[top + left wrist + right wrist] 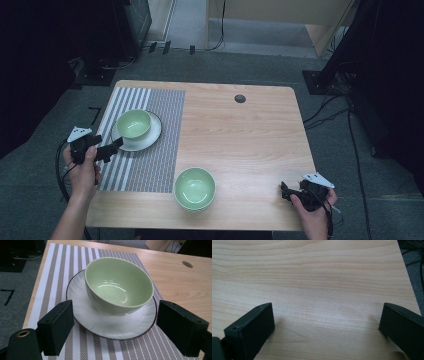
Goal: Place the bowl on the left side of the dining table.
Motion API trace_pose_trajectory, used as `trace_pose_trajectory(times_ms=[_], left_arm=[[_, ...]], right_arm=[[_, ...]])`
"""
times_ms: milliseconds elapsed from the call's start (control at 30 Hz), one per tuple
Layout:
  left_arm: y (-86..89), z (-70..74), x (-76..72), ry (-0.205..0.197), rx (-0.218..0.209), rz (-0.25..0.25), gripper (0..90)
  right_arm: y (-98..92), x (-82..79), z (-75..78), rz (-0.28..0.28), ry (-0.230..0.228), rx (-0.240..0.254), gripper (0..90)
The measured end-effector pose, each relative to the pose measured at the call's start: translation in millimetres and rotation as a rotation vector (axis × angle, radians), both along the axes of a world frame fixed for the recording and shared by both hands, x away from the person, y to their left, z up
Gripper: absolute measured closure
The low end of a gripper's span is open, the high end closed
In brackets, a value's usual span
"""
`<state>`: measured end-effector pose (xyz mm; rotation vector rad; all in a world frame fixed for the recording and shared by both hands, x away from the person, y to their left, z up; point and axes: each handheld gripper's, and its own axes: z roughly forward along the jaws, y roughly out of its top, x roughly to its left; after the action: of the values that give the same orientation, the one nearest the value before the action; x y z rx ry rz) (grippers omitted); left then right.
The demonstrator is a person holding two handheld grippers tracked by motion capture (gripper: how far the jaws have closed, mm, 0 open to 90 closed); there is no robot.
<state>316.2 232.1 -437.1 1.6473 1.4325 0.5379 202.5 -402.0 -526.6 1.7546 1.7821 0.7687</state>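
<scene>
A light green bowl (pixel 133 123) (pixel 117 285) stands on a white plate (pixel 151 135) (pixel 100 322) on the striped placemat (pixel 160 145) (pixel 62 267) at the table's left. A second green bowl (pixel 194 188) sits on the bare wood near the front edge. My left gripper (pixel 116 145) (pixel 113 333) is open just in front of the plate, its jaws wide apart on either side of the plate's near rim, touching nothing. My right gripper (pixel 286 191) (pixel 325 327) is open low over bare wood at the front right, with nothing between its jaws.
The wooden table (pixel 250 135) has a round cable hole (pixel 240 98) (pixel 187 264) near its far edge. Dark equipment and cables (pixel 340 90) stand on the grey floor around the table.
</scene>
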Motion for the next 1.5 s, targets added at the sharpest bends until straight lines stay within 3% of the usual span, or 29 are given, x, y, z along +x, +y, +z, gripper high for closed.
trace_pose_trajectory(times_ms=[233,900,1500], left_arm=[[1.9,-8.3,-16.0,-0.007,-0.002,-0.04,9.6],[18.5,-35.9,-42.4,0.021,-0.003,-0.032,9.6],[30.3,-59.0,-54.9,0.053,0.053,-0.025,9.6]], right_arm=[[0.0,0.0,0.0,0.0,0.0,0.0,0.0],[0.0,-0.1,0.1,0.0,0.001,-0.001,0.0],[0.2,-0.9,0.2,-0.004,0.003,-0.001,0.0]])
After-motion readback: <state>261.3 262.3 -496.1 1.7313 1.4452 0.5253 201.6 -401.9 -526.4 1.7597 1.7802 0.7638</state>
